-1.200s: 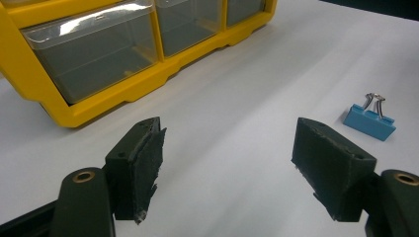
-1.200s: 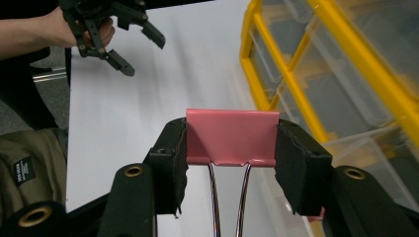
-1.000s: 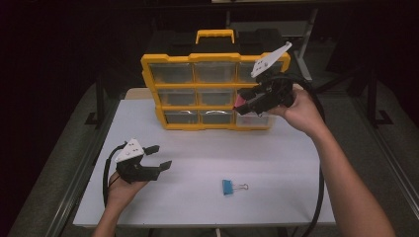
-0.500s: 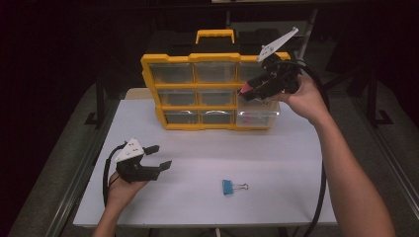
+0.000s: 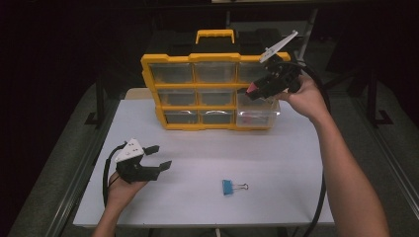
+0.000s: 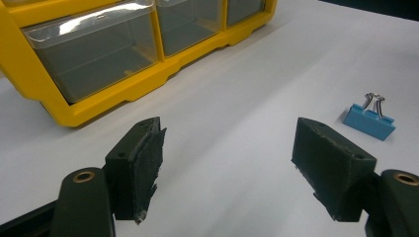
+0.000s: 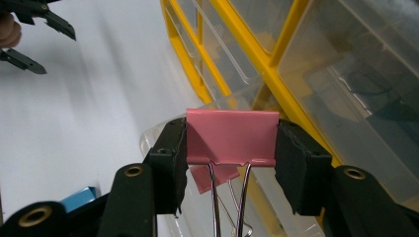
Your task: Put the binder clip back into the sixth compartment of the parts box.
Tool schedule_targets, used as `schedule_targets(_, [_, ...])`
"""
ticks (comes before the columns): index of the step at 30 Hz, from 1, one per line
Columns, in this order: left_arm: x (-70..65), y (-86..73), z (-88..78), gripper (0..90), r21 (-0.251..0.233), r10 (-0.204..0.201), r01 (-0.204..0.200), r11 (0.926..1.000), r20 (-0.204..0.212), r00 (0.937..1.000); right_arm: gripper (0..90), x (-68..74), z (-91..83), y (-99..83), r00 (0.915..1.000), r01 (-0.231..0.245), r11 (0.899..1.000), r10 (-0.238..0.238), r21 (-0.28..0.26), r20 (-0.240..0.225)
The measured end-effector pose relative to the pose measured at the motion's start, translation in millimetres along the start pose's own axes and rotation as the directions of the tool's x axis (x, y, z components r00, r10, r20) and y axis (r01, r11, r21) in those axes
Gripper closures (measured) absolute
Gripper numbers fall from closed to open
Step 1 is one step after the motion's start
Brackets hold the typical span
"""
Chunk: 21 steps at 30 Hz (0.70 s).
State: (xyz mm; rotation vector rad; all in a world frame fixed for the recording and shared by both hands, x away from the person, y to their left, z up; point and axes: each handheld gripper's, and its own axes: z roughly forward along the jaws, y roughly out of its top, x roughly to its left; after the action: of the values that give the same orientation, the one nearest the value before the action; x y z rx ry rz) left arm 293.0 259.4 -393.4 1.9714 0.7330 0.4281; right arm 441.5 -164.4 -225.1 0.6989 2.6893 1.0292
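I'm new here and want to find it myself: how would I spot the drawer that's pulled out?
Start at the yellow plastic organiser with clear drawers at the table's far edge. Follow its bottom row to the right-hand end, below the right gripper holding a pink binder clip. That clear drawer alone juts forward; its neighbours sit flush.

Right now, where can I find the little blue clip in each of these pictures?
High view: the blue binder clip lies on the white table, low and just right of centre.
Left gripper view: it lies at the right edge, beyond the right jaw.
Right gripper view: one blue corner peeks out bottom left, behind the left jaw.
Shared landmark: the yellow drawer organizer.
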Motion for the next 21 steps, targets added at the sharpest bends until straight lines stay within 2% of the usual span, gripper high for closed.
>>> schedule_targets(8, [-0.7, -0.3, 0.2, 27.8, -0.008, -0.014, 0.014, 0.9999, -0.001, 0.9999, 48.5, -1.1, 8.4, -6.1, 0.9999, 0.015, 1.0, -0.015, 0.009, 0.004])
schedule_targets(9, [-1.2, -0.3, 0.3, 27.8, -0.012, -0.021, 0.021, 0.9997, 0.0, 0.9998, 48.5, -0.9, 8.9, -7.0, 1.0, 0.004, 1.0, -0.004, 0.011, 0.002])
schedule_targets(21, [-0.7, -0.4, 0.7, 27.8, -0.014, -0.01, 0.01, 0.9999, -0.002, 0.9999, 48.1, -4.0, 14.5, -15.6, 0.9999, -0.011, 1.0, 0.011, 0.017, -0.003])
